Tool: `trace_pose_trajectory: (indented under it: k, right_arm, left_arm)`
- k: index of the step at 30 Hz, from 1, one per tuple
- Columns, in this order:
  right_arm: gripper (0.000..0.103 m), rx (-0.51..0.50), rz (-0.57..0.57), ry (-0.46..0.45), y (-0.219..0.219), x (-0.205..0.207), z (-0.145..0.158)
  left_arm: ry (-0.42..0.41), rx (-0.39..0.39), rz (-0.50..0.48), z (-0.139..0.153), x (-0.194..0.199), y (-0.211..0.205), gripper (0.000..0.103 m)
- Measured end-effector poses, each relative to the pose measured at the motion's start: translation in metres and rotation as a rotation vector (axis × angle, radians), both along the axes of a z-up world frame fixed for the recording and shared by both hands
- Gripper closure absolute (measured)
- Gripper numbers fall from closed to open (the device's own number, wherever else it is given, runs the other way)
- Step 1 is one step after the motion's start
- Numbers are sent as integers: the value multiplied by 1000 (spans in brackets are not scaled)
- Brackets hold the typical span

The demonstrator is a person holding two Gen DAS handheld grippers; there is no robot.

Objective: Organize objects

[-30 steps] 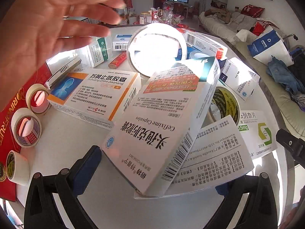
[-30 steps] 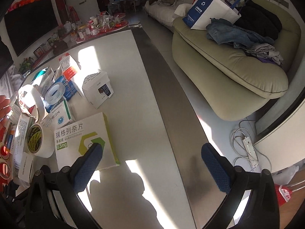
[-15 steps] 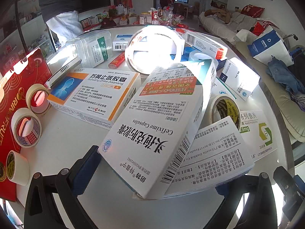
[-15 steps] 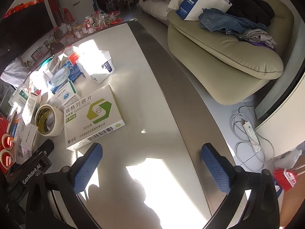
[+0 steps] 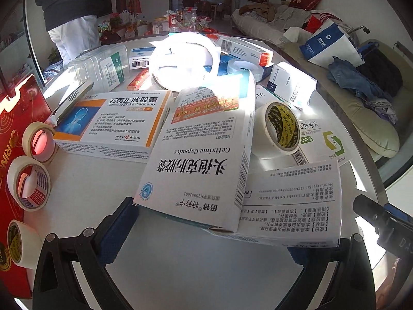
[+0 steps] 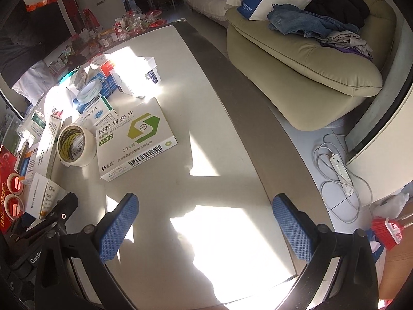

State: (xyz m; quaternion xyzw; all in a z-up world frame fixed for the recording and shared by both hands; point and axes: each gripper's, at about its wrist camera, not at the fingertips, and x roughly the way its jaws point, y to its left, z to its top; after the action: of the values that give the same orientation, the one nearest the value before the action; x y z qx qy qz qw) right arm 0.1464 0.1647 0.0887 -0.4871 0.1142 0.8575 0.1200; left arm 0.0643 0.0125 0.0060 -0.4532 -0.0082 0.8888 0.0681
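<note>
My left gripper (image 5: pixel 206 235) is open, its jaws on either side of a white Cefixime Capsules box (image 5: pixel 204 155) that leans on a second white box (image 5: pixel 291 206); no grip shows. Behind lie an orange-and-blue medicine box (image 5: pixel 111 121) and a tape roll with a yellow-black core (image 5: pixel 281 129). My right gripper (image 6: pixel 204 227) is open and empty over bare tabletop, near a white-and-green medicine box (image 6: pixel 134 139) and the same tape roll (image 6: pixel 74 144).
Three small tape rolls (image 5: pixel 28 178) and a red carton (image 5: pixel 15 134) stand at the left. More boxes and a large white tape ring (image 5: pixel 185 59) crowd the far side. The table's grey edge (image 6: pixel 232 77) runs on the right, with a sofa (image 6: pixel 309 59) beyond.
The hand that hovered at the left has withdrawn from view. My right gripper has moved in over the table, closer to the white-and-green box. The left gripper has barely moved.
</note>
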Motion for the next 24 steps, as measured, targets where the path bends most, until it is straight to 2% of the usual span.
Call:
trace_pose_trajectory:
  k: [5, 9, 12, 14, 17, 21, 24]
  right_arm:
    - [0, 78, 55, 10, -23, -25, -6]
    - [0, 108, 91, 57, -36, -54, -11]
    - [0, 114, 89, 70, -39, -75, -13]
    - [0, 116, 100, 80, -40, -86, -13]
    - [0, 115, 102, 77, -38, -93, -12]
    - [0, 115, 103, 73, -36, -99, -12]
    - [0, 115, 103, 74, -36, -98, -12]
  left_arm:
    - [40, 48, -31, 16, 34, -34, 0]
    - [148, 48, -63, 43, 61, -52, 0]
    - [181, 75, -77, 59, 68, -60, 0]
    - [194, 107, -66, 68, 73, -70, 0]
    - [226, 112, -39, 80, 81, -85, 0]
    - [326, 132, 29, 103, 104, -118, 0]
    - [413, 116, 109, 120, 126, -146, 0]
